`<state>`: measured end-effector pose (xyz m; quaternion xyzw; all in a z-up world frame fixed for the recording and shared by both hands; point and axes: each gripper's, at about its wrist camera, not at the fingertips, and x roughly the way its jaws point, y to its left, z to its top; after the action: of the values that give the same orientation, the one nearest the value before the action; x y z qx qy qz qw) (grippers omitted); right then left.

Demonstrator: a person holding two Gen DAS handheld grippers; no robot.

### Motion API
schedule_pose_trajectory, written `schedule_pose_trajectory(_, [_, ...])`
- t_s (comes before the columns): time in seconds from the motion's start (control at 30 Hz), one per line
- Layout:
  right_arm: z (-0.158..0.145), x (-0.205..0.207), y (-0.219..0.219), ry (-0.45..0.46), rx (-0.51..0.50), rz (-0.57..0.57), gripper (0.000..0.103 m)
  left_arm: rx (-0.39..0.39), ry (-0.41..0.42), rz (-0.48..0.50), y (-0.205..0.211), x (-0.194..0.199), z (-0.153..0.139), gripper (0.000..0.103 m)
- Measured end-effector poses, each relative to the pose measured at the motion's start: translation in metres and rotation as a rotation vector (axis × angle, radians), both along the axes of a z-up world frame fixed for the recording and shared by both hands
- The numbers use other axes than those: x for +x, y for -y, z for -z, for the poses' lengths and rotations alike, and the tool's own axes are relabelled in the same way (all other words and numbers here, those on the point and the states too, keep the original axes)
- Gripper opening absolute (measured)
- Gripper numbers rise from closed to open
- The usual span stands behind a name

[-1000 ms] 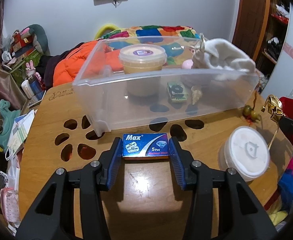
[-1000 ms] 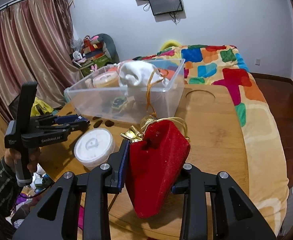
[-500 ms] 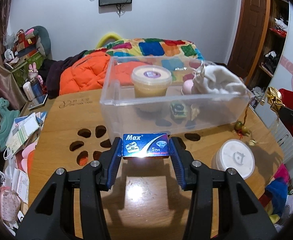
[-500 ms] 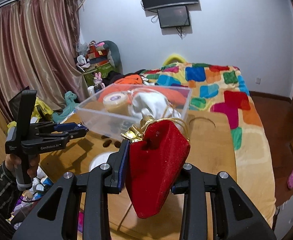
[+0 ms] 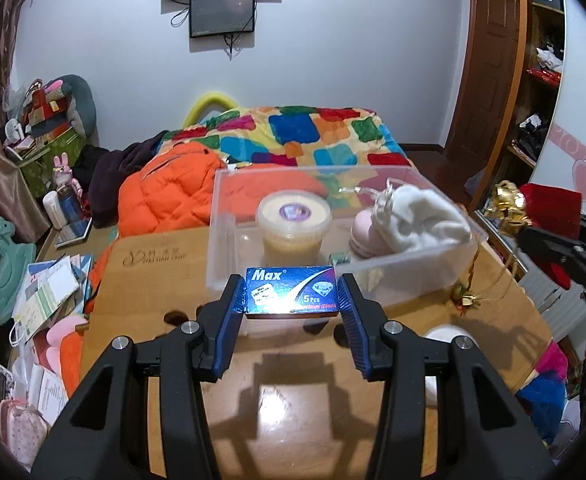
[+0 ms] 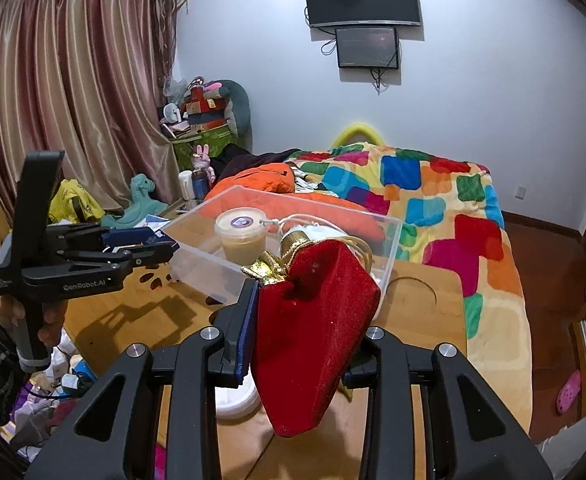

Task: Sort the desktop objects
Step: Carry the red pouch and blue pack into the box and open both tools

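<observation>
My left gripper [image 5: 291, 300] is shut on a small blue "Max" box [image 5: 291, 291], held above the wooden table [image 5: 293, 392] just in front of the clear plastic bin [image 5: 413, 276]. My right gripper [image 6: 305, 336] is shut on a red velvet pouch [image 6: 313, 340] with gold trim, its cord hanging down toward the table; the pouch [image 5: 549, 208] also shows at the right edge of the left wrist view. The bin [image 6: 197, 256] holds a lidded tub [image 5: 293, 224], a white cloth bag [image 5: 425, 216] and small items. From the right wrist view, the left gripper [image 6: 165, 248] shows at the left.
A white round lid [image 6: 235, 398] lies on the table under the right gripper. Cut-out holes [image 5: 175, 316] mark the tabletop near the bin. An orange jacket [image 5: 165, 196] and a colourful quilt [image 6: 433, 184] lie on the bed behind. Clutter fills the floor at left [image 5: 45, 292].
Both grippers have risen with their loads, so the bin and table now sit lower in both views. The red pouch has swung slightly; the grips have not changed.
</observation>
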<state>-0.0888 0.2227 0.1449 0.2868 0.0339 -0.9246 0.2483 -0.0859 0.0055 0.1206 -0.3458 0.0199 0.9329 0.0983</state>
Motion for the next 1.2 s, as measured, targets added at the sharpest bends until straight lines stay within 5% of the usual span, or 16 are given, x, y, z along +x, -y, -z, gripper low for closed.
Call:
schedule_pose_trajectory(0.77, [-0.023,-0.07,0.035,-0.056,0.024,-0.04,0.029,0.027,0.001,0.034,-0.004,-0.044,-0.002,0.047])
schedule_pose_trajectory(1.2, [0.02,-0.092,0.071,0.05,0.059,-0.125,0.03,-0.004,0.046,0.018,-0.001,-0.057,0.019,0.047])
